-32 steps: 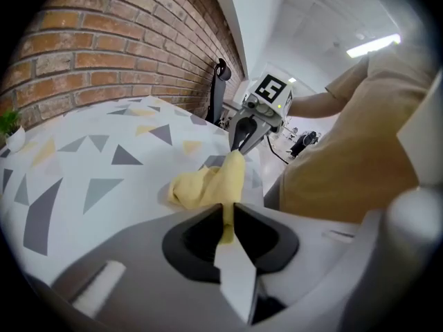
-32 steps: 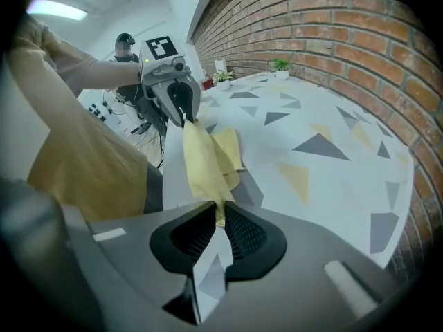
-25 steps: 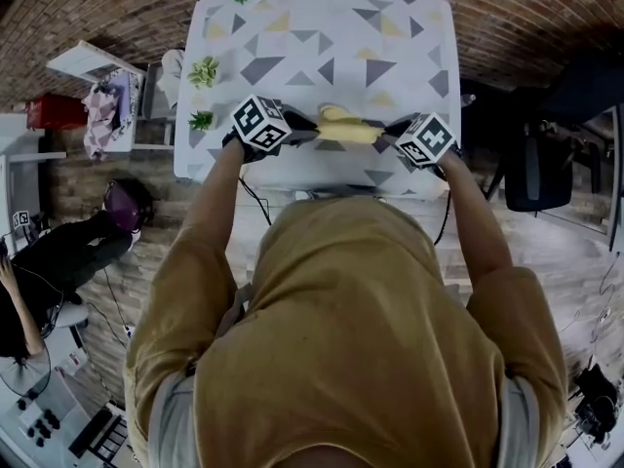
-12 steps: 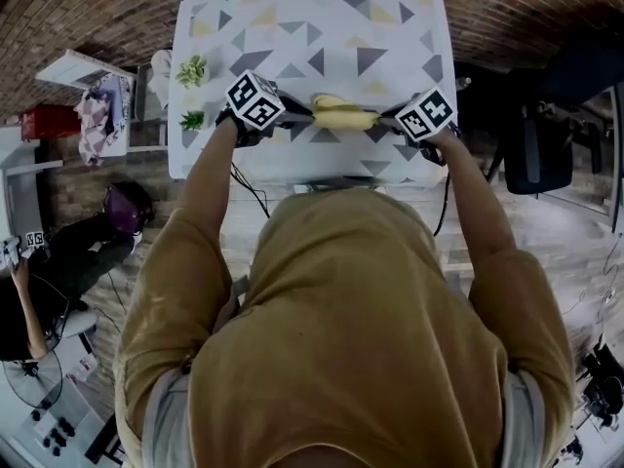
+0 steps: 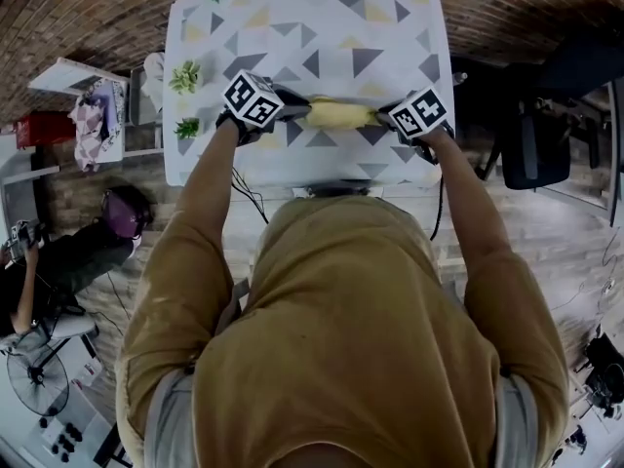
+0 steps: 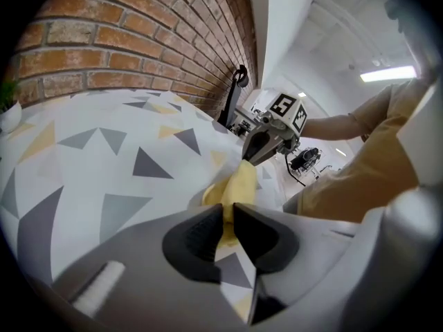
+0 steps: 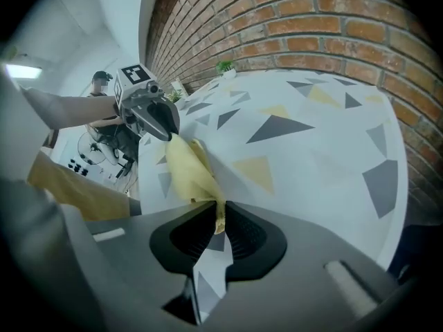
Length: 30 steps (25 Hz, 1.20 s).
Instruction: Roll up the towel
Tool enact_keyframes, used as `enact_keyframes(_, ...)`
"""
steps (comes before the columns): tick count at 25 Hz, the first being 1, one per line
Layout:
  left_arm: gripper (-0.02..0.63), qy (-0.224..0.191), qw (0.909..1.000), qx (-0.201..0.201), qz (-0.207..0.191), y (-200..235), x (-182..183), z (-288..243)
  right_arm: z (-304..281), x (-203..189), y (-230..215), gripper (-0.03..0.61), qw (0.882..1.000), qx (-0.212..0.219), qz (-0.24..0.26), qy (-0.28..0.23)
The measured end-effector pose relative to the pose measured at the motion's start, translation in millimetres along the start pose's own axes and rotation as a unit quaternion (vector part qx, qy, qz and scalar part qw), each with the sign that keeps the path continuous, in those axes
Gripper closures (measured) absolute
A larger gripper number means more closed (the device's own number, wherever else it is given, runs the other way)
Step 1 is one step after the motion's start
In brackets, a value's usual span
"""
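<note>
A yellow towel (image 5: 339, 115), bunched into a loose roll, stretches between my two grippers over the near part of the table (image 5: 390, 27) with its triangle-patterned cloth. My left gripper (image 5: 292, 112) is shut on the towel's left end (image 6: 235, 185), and cloth shows pinched between its dark pads. At the other end my right gripper (image 5: 382, 117) is shut on the towel (image 7: 188, 170), with a thin fold caught between its pads. Each gripper view shows the opposite gripper at the far end of the roll, the right gripper (image 6: 257, 149) and the left gripper (image 7: 160, 126).
Three small potted plants (image 5: 185, 74) stand along the table's left edge and far corner. A brick wall lies beyond the table. A seated person (image 5: 58, 261) is at the left, with shelves and clutter (image 5: 88, 115) nearby. A dark chair (image 5: 531, 149) is at the right.
The towel has gone from a loose, lumpy bundle to a tighter, straighter roll. Both grippers have shifted a little across the table, still gripping the towel's ends.
</note>
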<state>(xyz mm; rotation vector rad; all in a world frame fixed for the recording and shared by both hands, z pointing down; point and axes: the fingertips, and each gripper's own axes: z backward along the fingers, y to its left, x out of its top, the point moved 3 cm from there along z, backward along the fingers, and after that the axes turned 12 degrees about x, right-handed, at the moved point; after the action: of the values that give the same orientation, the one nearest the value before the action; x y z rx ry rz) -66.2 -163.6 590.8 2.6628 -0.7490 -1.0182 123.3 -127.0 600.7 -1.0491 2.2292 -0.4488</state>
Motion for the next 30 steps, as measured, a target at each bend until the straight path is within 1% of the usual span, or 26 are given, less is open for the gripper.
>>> enact_keyframes(3,0.502,-0.016,0.9998,0.01,0.001,-1,0,-2,3,-1,-2,0.534,1.0,-0.016,0.002,-0.008)
enact_keyframes(6,0.503,-0.033,0.9988,0.036,-0.008,0,-1,-4,3,-3,-2,0.534,0.999,-0.031,0.003,-0.013)
enact_keyframes(9,0.503,-0.037,0.996,0.072,-0.038,1,0,-6,0,-5,0,0.534,0.998,-0.057,0.012,-0.016)
enact_keyframes(12,0.506,-0.03,0.9915,0.105,-0.07,-3,0,-7,-2,-7,-1,0.534,0.996,-0.08,0.017,-0.025)
enact_keyframes(15,0.509,-0.013,0.9841,0.141,-0.108,-7,-3,-9,-2,-5,-1,0.534,0.994,-0.101,0.023,-0.029)
enact_keyframes(17,0.509,-0.012,0.979,0.164,-0.121,-9,-3,-9,-4,-4,0,0.534,0.992,-0.117,0.038,-0.023)
enact_keyframes(22,0.509,-0.015,0.9725,0.194,-0.128,-14,4,-7,-4,-2,-2,0.532,0.988,-0.145,0.053,-0.017)
enact_keyframes(26,0.509,-0.015,0.9704,0.208,-0.121,-13,4,-10,-2,1,-4,0.532,0.985,-0.157,0.066,-0.009)
enact_keyframes(30,0.508,-0.014,0.9652,0.231,-0.122,-9,8,-14,1,7,-8,0.532,0.981,-0.172,0.089,-0.002)
